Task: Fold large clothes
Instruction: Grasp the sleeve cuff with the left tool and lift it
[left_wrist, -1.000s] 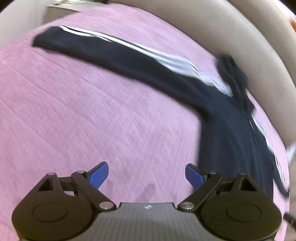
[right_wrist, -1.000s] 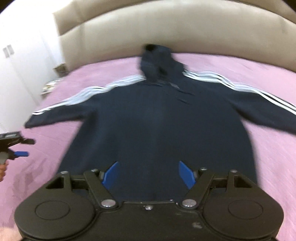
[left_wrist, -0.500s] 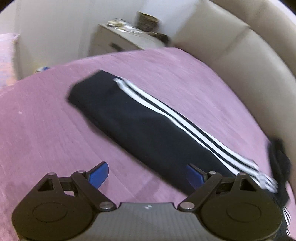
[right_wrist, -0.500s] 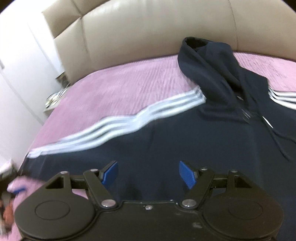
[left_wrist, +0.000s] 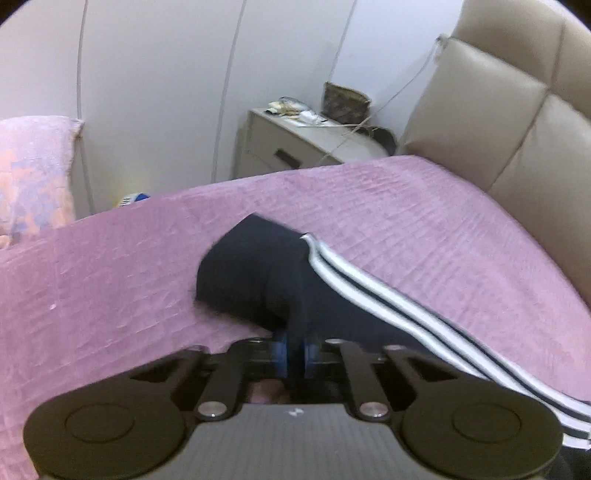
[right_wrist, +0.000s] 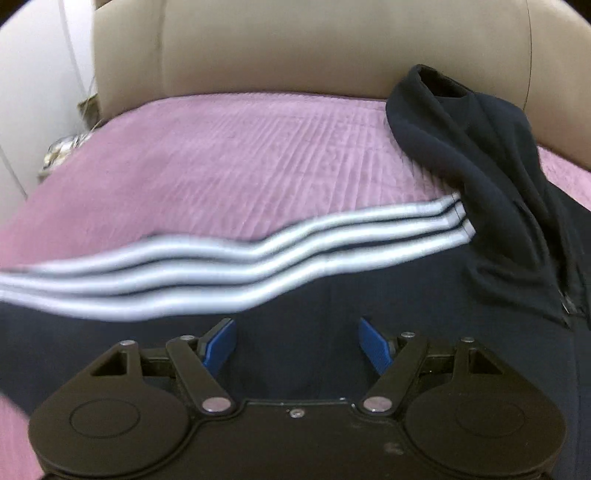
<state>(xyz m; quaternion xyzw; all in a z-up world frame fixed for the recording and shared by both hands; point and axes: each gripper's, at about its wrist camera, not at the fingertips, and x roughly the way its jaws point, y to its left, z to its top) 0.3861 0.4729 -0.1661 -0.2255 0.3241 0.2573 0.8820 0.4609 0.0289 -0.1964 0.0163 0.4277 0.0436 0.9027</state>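
A dark navy hoodie with white stripes on the sleeves lies flat on a pink quilted bed. In the left wrist view its sleeve (left_wrist: 266, 273) runs from the cuff toward the lower right, and my left gripper (left_wrist: 293, 352) is shut on the sleeve fabric near the cuff. In the right wrist view my right gripper (right_wrist: 295, 343) is open, low over the hoodie's shoulder (right_wrist: 295, 314), just below the three white stripes (right_wrist: 258, 266). The hood (right_wrist: 480, 166) lies to the upper right.
A beige padded headboard (right_wrist: 295, 48) runs along the far side of the bed (left_wrist: 110, 277). A nightstand (left_wrist: 295, 144) with a bag and small items stands beside the bed's corner. A pink patterned pillow (left_wrist: 33, 173) is at the left.
My left gripper moved in to the sleeve cuff and closed on it. My right gripper moved forward and lower over the shoulder, staying open.
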